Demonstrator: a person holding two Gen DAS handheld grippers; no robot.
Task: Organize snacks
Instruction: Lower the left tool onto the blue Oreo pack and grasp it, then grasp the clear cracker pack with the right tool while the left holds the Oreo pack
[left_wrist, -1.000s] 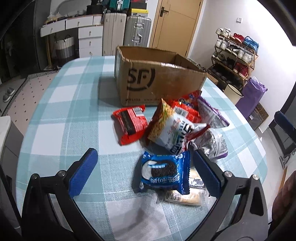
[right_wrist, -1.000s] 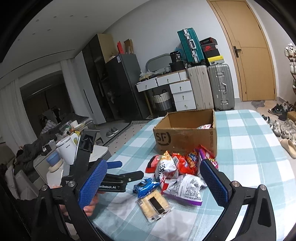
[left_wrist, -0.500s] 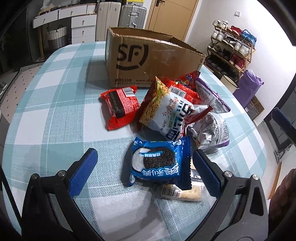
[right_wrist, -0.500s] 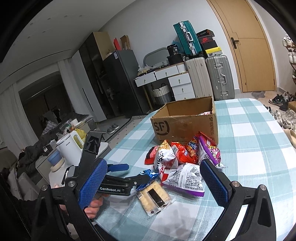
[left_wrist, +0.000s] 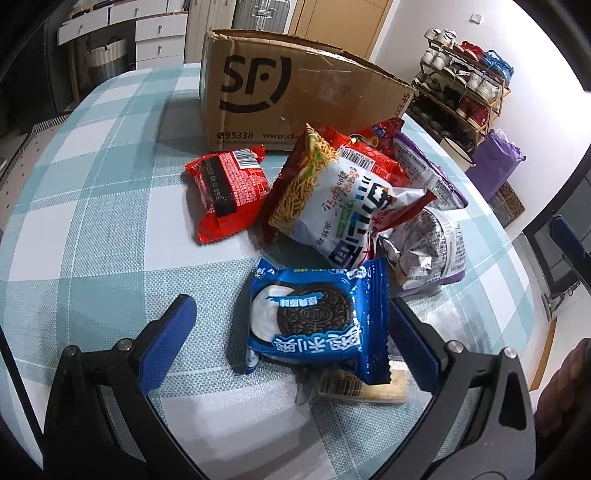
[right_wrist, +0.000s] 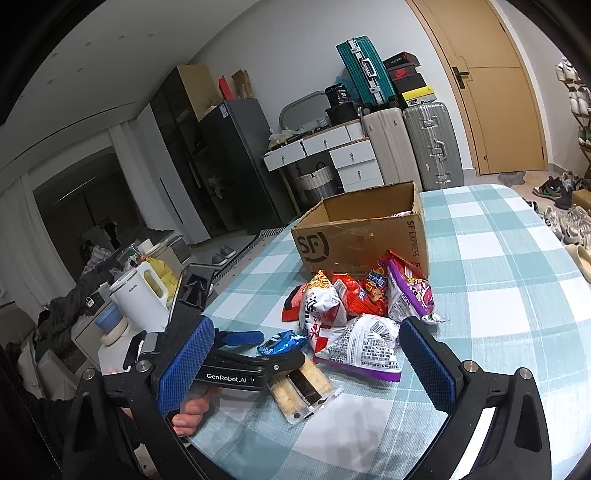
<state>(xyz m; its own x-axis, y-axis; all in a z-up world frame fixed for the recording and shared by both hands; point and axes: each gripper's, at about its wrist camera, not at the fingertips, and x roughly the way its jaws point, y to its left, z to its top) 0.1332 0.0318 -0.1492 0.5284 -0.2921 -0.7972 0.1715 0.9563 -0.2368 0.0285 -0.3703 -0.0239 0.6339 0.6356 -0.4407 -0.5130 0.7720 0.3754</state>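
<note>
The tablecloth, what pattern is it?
Light teal and white checks, clearest in the right wrist view on the tablecloth.

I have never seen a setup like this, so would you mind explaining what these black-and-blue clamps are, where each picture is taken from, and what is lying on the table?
There is no robot here. A person holds a two-finger clamp in each hand, and a fisheye camera on each looks forward along its blue-padded fingers.

The left wrist view shows the left gripper, open and empty, its fingers on either side of the blue cookie packet. The right wrist view shows the right gripper, also open and empty, further back; the left one appears in it from the side.

On the blue-and-white checked tablecloth lies a pile of snacks: the cookie packet, a flat clear pack of biscuits, a red foil packet, a white-and-red noodle bag, a silver-and-purple bag and a purple bag. Behind them stands an open brown cardboard box; something lies inside, but I cannot tell what.
</note>
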